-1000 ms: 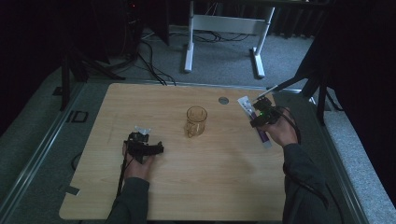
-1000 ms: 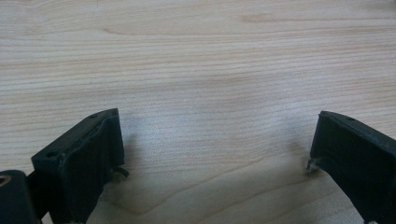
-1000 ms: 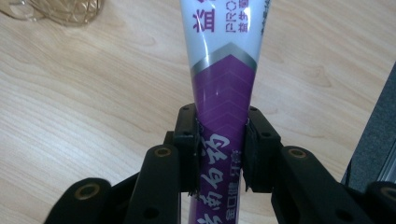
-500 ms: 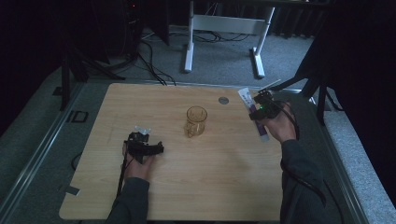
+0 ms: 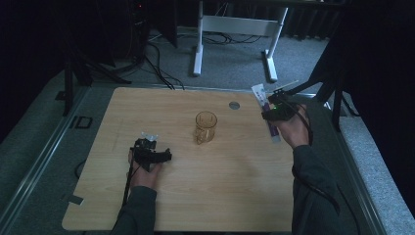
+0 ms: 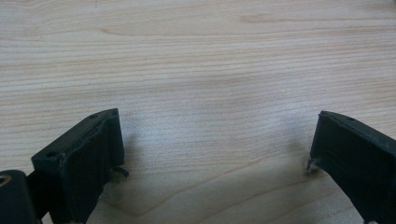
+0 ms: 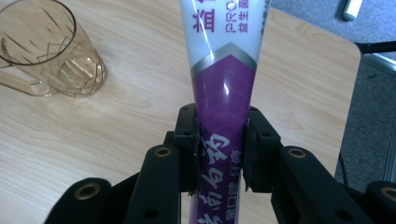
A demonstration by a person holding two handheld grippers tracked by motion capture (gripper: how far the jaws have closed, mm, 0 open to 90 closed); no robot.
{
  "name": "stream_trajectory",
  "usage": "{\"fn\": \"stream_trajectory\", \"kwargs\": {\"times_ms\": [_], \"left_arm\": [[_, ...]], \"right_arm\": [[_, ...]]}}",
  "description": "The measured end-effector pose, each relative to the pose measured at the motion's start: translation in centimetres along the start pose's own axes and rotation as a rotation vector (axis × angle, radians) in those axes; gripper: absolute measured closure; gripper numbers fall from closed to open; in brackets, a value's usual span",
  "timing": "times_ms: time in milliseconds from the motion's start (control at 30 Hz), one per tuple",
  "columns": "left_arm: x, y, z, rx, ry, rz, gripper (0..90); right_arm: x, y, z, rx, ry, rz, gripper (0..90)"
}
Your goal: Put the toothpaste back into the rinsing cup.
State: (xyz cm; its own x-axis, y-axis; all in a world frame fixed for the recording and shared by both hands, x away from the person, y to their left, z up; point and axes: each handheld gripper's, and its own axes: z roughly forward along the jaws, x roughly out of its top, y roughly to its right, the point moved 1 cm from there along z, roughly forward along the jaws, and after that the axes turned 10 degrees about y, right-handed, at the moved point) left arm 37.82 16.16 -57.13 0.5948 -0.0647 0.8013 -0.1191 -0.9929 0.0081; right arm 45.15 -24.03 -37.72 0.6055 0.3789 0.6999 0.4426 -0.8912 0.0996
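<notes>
toothpaste tube [image 7: 223, 93] | clamped in right claw [image 7: 222, 154], frame centre | amber mug [image 7: 44, 49] upper left, empty | left claw [image 6: 215, 154] released, idle on desk [image 6: 196, 56] | est: pickup done, placing left

Amber glass mug [image 5: 205, 127] standing upright mid-table [image 5: 220, 196]; small grey disc [image 5: 234, 105] lying farther right; white desk frame [image 5: 235, 29] and cables [image 5: 156, 58] resting on floor beyond.

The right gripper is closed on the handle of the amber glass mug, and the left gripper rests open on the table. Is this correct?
Not quite. The right gripper is closed on a purple and white tube, as the right gripper view shows; the amber glass mug stands apart. The left gripper is indeed open on the table.
</notes>
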Motion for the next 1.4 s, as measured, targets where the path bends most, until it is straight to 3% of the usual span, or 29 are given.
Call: {"fn": "stream_trajectory", "kwargs": {"times_ms": [467,1400], "left_arm": [[0.0,0.0,0.0,0.000,-0.001,0.001,2.3],[0.0,0.0,0.0,-0.001,-0.001,0.003,2.4]], "right_arm": [[0.7,-0.3,-0.3,-0.007,0.069,0.027,71.1],[2.7,-2.0,-0.1,0.035,0.167,0.006,71.1]]}}
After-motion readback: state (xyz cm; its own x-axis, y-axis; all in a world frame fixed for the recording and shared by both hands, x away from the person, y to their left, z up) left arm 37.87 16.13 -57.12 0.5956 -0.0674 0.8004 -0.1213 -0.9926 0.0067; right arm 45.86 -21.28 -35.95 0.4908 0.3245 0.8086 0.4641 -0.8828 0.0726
